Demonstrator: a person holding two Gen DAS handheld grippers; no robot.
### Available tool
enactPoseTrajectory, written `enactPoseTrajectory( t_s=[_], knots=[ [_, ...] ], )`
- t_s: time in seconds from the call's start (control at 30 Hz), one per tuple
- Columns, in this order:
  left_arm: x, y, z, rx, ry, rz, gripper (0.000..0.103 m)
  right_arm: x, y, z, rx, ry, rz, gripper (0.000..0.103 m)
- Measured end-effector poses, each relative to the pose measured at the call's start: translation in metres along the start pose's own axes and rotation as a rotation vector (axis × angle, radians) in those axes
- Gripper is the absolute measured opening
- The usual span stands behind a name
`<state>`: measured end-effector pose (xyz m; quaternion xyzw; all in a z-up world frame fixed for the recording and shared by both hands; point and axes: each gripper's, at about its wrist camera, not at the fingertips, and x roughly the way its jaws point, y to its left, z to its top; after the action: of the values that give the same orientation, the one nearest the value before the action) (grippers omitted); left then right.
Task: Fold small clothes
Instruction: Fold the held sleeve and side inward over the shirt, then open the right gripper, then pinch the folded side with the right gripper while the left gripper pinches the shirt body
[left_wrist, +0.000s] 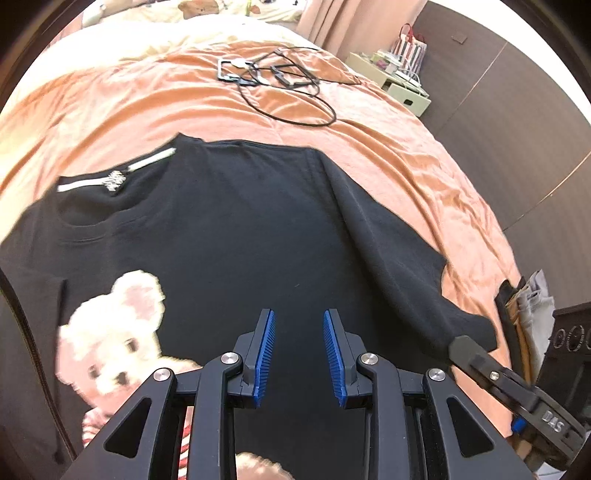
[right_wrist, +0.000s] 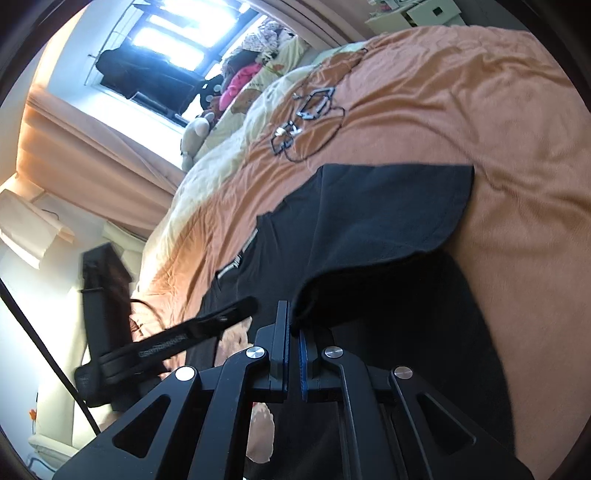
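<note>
Lying spread across the bed (left_wrist: 406, 155), the black shirt (left_wrist: 236, 229) covers much of the orange cover, its collar toward the left of the left wrist view. A white stripe with small lettering (left_wrist: 118, 177) runs along the sleeve near the collar, and a pale bear print (left_wrist: 110, 332) fills the chest. The cloth is mostly flat, with one long ridge where the right side is lifted and folded inward. The left tool (left_wrist: 299, 350) hovers over the shirt's lower middle, blue pads well apart, holding nothing. The right tool (right_wrist: 293, 332) has its pads pressed together on the shirt's edge, pulling a corner up off the bed; from the left camera its tip (left_wrist: 465, 347) meets the raised hem. Black cables (left_wrist: 273, 81) lie farther up the bed, well apart from the shirt.
</note>
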<state>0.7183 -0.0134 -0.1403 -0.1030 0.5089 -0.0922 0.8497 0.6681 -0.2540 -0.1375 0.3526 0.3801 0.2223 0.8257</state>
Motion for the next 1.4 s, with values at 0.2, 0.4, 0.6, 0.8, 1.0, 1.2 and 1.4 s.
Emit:
enactPoseTrajectory(
  t_s=[0.2,0.4,0.6,0.8,1.0,1.2,1.4],
  knots=[
    [-0.029,0.014,-0.026,0.002,-0.012,0.072,0.054,0.030,0.000,-0.003,0.008,0.081,-0.046,0.014],
    [-0.046,0.029,-0.043,-0.002,0.003,0.117,0.058,0.028,0.004,0.000,0.015,0.098,-0.037,0.069],
    [-0.051,0.033,-0.044,-0.021,0.002,0.116,0.059,-0.008,-0.011,0.002,0.040,0.026,-0.053,0.069],
    [-0.048,0.015,-0.038,0.013,-0.005,0.094,0.059,-0.018,-0.034,0.020,0.087,-0.019,-0.106,0.069],
    [-0.027,-0.002,-0.030,0.040,0.004,0.070,0.059,-0.009,-0.036,0.025,0.112,-0.029,-0.100,0.064],
    [0.001,-0.005,-0.023,0.016,0.014,0.034,0.059,-0.011,-0.044,0.023,0.144,-0.043,-0.081,0.058],
    [0.027,-0.007,-0.014,-0.018,0.025,-0.002,0.059,-0.027,-0.070,0.024,0.199,-0.084,-0.093,0.058]
  ],
)
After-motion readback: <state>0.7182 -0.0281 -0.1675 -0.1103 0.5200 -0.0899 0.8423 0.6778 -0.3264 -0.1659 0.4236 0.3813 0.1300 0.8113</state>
